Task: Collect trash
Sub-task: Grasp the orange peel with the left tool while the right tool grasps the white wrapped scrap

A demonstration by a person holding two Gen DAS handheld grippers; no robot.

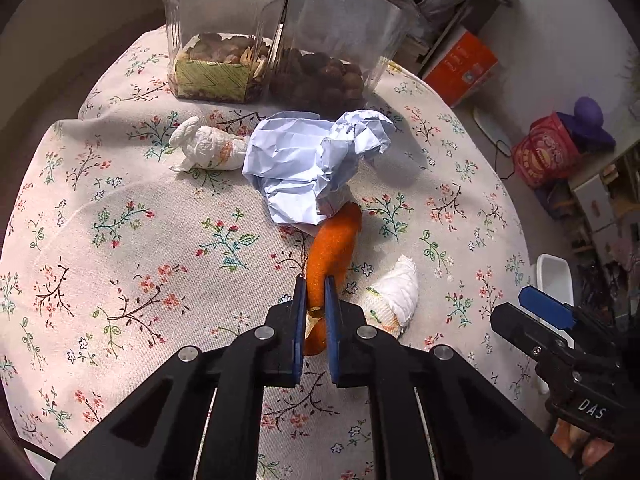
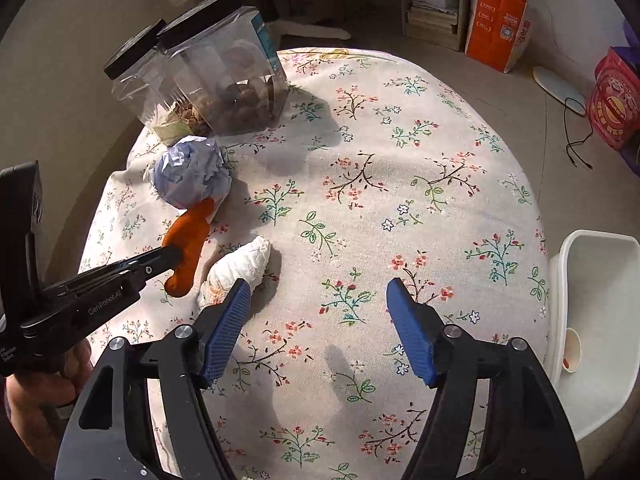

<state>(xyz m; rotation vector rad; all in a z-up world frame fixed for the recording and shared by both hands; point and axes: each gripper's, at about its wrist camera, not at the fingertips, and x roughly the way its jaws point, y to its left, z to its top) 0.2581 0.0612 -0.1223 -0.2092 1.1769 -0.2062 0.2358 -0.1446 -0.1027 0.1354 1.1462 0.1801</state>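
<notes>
Left wrist view: left gripper (image 1: 316, 282) clamped on orange peel (image 1: 332, 248), crumpled blue paper (image 1: 312, 160) just beyond its jaws. Right gripper (image 2: 318, 292), jaws apart, hovers over floral tablecloth (image 2: 400, 160); white bin (image 2: 596, 320) lies to their right.

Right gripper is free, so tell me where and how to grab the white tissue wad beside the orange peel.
Pinch the tissue wad across its narrow middle, from above. It lies long and flat on the tablecloth, just ahead of the open right gripper; keep clear of the orange peel.
</notes>
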